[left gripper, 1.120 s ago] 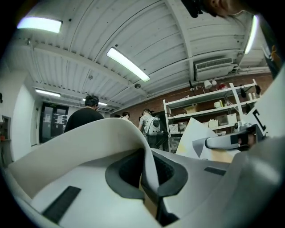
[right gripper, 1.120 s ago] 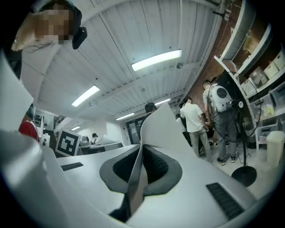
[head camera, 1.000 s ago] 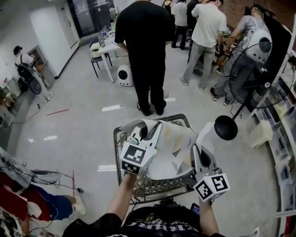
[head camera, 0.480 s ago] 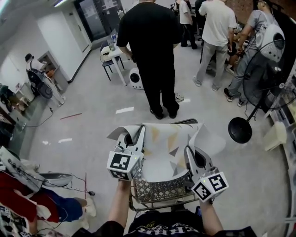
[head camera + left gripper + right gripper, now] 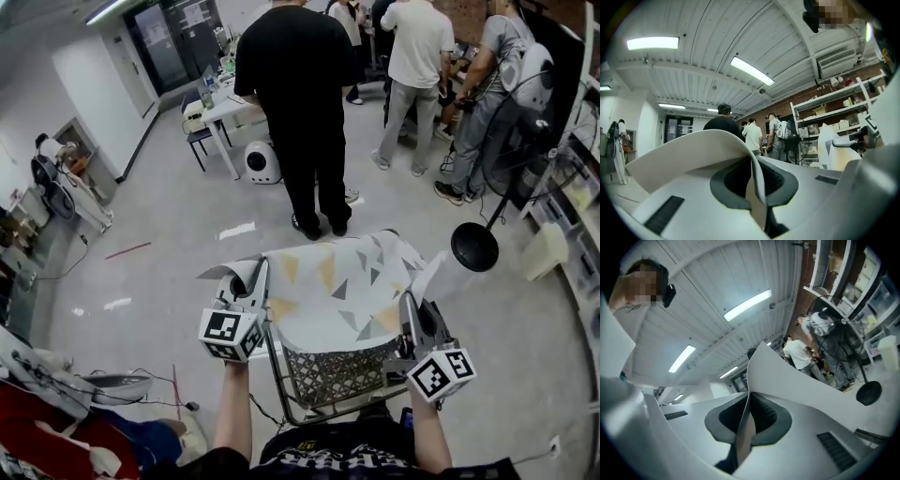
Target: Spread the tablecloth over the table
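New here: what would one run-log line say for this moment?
left claw: shut on tablecloth edge | right claw: shut on tablecloth edge | tablecloth: stretched between claws | mesh table: near part uncovered

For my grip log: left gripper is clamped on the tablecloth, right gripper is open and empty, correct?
No: the right gripper is also clamped on the tablecloth, as the right gripper view shows. The left gripper is clamped on it, as stated.
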`<state>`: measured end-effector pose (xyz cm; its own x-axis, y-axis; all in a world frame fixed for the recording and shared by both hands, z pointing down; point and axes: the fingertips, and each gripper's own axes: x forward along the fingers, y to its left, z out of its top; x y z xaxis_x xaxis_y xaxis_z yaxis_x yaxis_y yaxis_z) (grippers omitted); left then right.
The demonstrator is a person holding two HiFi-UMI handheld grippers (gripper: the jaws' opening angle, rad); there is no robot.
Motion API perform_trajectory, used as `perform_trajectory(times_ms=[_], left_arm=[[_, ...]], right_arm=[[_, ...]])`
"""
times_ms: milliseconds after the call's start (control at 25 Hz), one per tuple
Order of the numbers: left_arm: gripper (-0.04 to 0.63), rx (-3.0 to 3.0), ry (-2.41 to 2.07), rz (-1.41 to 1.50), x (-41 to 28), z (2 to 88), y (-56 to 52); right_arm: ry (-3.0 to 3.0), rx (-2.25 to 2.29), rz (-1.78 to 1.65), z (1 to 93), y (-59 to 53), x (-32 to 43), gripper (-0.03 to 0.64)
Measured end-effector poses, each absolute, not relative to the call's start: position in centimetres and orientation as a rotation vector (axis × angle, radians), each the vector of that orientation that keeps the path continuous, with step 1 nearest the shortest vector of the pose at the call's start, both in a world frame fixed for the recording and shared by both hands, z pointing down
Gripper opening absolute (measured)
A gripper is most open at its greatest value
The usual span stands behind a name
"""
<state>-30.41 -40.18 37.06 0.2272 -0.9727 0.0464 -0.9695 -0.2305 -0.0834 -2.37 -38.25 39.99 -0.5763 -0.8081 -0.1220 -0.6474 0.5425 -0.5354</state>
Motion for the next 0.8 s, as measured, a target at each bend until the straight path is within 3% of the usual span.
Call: perform_trajectory(times_ms=[360, 800], left_arm=[[0.032, -2.726, 1.842, -0.315, -36.8, 47.5, -33.7], [0.032, -2.949, 1.846, -0.574, -38.9, 58.4, -29.4]], right_arm=[[2.262, -1.663, -0.830, 48.9, -26.8, -4.8, 0.018], [2.171, -1.892, -1.077, 55.8, -23.1, -6.5, 0.018]])
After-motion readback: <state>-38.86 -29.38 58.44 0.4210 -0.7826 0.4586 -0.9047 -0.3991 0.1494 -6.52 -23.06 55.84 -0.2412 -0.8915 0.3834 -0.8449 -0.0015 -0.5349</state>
